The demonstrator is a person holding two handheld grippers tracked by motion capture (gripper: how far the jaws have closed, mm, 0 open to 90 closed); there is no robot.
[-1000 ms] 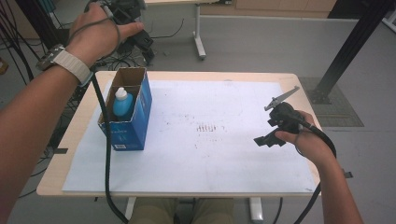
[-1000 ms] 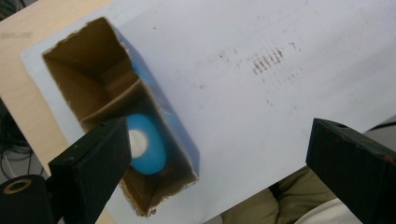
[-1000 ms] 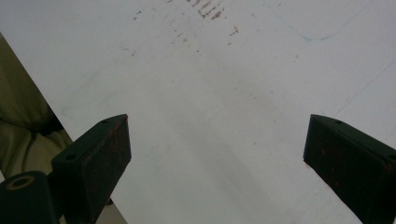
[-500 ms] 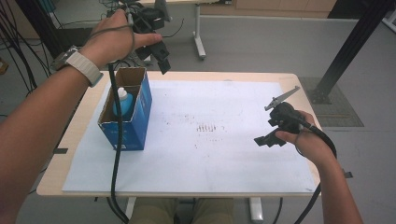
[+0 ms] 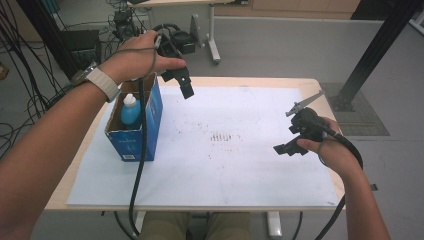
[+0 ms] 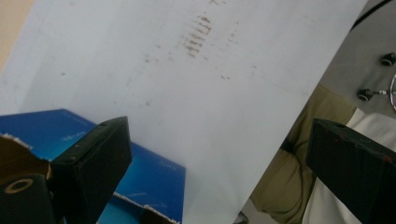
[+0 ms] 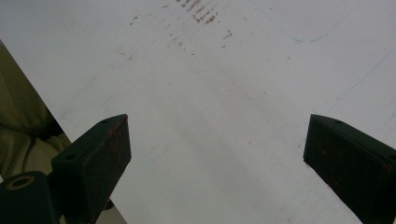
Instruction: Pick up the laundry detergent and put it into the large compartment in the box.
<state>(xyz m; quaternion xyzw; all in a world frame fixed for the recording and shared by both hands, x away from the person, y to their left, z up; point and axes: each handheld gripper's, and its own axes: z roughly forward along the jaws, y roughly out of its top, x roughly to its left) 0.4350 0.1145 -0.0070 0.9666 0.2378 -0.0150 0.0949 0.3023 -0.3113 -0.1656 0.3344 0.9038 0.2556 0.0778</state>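
Hovering just beyond the blue box (image 5: 134, 131), the left gripper (image 5: 183, 84) has its jaws wide apart and empty. Below it, upright inside, the bottle (image 5: 129, 110) remains ungrasped. Right gripper (image 5: 291, 145), well apart, likewise spread, empty.

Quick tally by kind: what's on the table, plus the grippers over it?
Blue cardboard box: 1
Blue bottle with white cap, standing in the box: 1
White paper sheet covering the tabletop: 1
Grippers: 2, left gripper and right gripper, both with jaws apart and empty
Total: 5
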